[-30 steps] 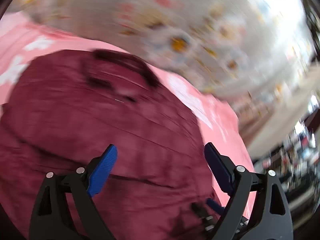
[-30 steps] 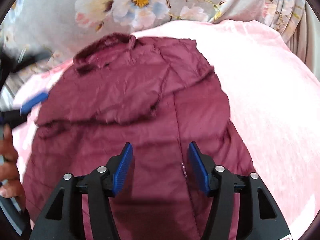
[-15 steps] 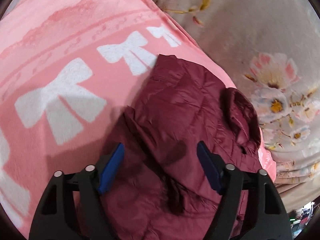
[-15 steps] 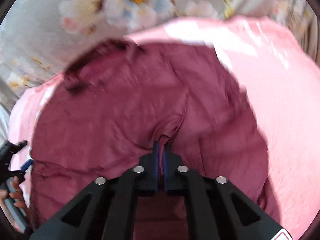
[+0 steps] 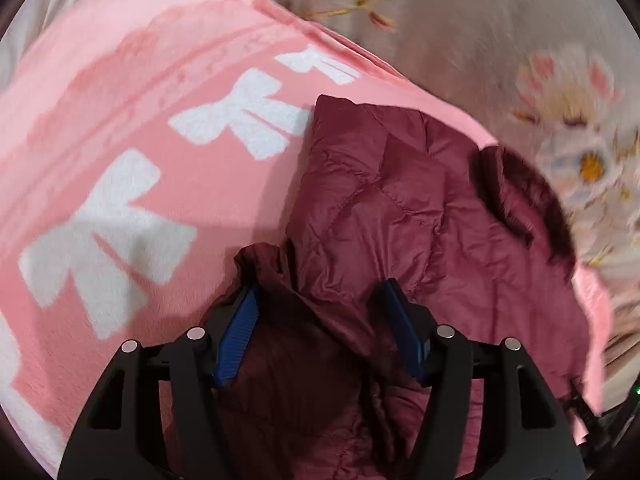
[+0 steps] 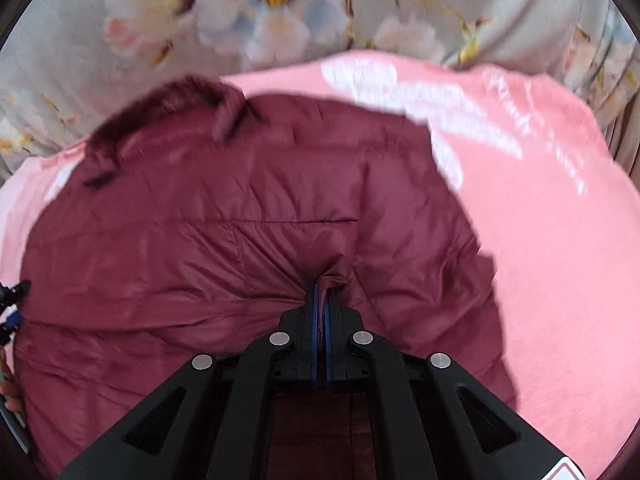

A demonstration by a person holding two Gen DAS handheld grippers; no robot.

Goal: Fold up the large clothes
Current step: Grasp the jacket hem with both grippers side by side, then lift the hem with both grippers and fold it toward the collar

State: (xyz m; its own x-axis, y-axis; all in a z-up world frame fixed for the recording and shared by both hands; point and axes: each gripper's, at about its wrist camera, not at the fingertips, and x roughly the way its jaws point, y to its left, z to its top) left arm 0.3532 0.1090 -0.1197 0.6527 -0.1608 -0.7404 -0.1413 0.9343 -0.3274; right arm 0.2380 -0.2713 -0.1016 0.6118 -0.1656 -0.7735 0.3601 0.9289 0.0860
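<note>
A maroon quilted jacket (image 5: 400, 216) lies on a pink blanket (image 5: 140, 92) with white bows. Its dark collar (image 5: 520, 200) points toward the floral bedding. My left gripper (image 5: 320, 320) is open, with its blue pads on either side of a raised fold at the jacket's edge. In the right wrist view the jacket (image 6: 220, 232) spreads wide, collar (image 6: 160, 108) at the far left. My right gripper (image 6: 320, 300) is shut on a pinch of jacket fabric near the middle, and creases fan out from it.
Grey floral bedding (image 6: 280, 8) lies beyond the blanket (image 6: 560, 240). The left gripper and a hand show at the far left edge of the right wrist view (image 6: 10, 312). Pink blanket lies bare to the jacket's right.
My right gripper has closed on the jacket fabric and stays shut. My left gripper swung to the jacket's side edge and moved in around a raised fold, still open.
</note>
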